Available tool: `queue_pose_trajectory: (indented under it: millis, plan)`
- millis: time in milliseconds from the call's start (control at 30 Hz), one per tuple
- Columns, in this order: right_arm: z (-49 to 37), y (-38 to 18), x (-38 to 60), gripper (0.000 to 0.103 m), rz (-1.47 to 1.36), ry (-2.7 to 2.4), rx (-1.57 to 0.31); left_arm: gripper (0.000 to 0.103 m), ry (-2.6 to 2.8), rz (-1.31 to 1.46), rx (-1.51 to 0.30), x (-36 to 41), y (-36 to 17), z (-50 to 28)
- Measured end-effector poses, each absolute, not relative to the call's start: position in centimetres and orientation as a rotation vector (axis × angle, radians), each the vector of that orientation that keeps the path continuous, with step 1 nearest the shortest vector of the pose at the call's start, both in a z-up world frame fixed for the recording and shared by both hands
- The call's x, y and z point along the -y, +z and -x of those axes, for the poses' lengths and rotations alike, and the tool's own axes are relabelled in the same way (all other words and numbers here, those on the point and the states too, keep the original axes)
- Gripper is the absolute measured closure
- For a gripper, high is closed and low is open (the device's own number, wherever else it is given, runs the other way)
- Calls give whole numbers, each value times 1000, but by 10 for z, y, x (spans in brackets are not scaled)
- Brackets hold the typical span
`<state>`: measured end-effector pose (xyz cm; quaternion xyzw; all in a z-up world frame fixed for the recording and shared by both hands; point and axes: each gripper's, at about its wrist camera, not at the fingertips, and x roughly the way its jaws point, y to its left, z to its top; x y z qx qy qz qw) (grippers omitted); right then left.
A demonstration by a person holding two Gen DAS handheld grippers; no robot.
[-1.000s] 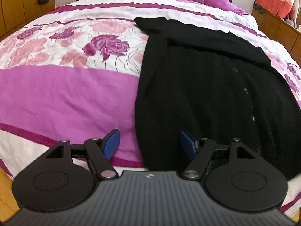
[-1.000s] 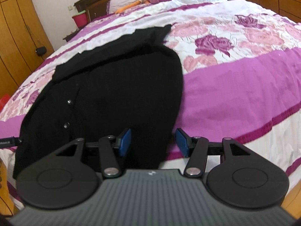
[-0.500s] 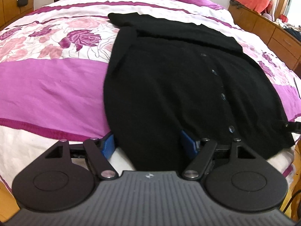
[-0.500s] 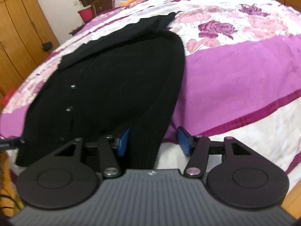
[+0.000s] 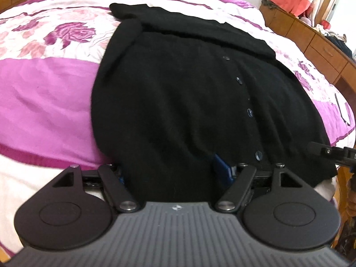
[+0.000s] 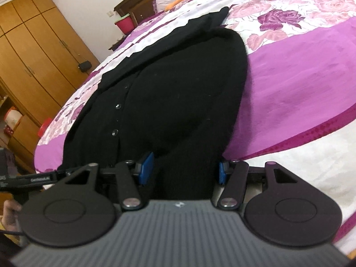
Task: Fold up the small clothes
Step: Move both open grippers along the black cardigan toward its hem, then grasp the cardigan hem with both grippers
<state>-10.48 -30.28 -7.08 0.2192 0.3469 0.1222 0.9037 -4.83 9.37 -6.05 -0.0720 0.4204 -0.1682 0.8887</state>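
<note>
A black buttoned cardigan lies flat on the bed, its hem toward me and its sleeves folded across the far end. My left gripper straddles the left part of the hem. Its jaws stand wide with cloth between them, and the left pad is mostly buried under the knit. In the right wrist view the cardigan fills the middle, and my right gripper straddles the hem's right corner. Black cloth spans the gap between its blue pads, which do not visibly squeeze it.
The bed's pink and purple floral cover spreads around the cardigan. A wooden wardrobe stands on one side, a wooden drawer unit on the other. A pink bin sits by the headboard. A hand shows at the lower left.
Both grippers have tipped down and pushed forward over the near hem, so cloth now lies between each pair of pads. The left view has swung right, toward the buttons.
</note>
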Motion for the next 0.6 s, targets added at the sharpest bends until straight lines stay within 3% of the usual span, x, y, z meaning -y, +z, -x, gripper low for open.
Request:
queue_pose_trajectory:
  millis: [433,467,533,567,600]
  plan:
    - [101,-75,302,47,-439,319,-686,31,-454,203,-896,-88,-67,44]
    - [102,-75,302,48,-437,323,-682,38,-446,188,-893,-86,-68,44]
    - [102,-76,303,65,-436,312,-678,58,-427,179,-887,-85,-69,43]
    - [102,-77,304,82,-444,302,-681,78,-437,208,-892,-88,-69,41]
    - [100,-78,306,91,-463,299,-688,84,-456,262,-907,-93,-70,39]
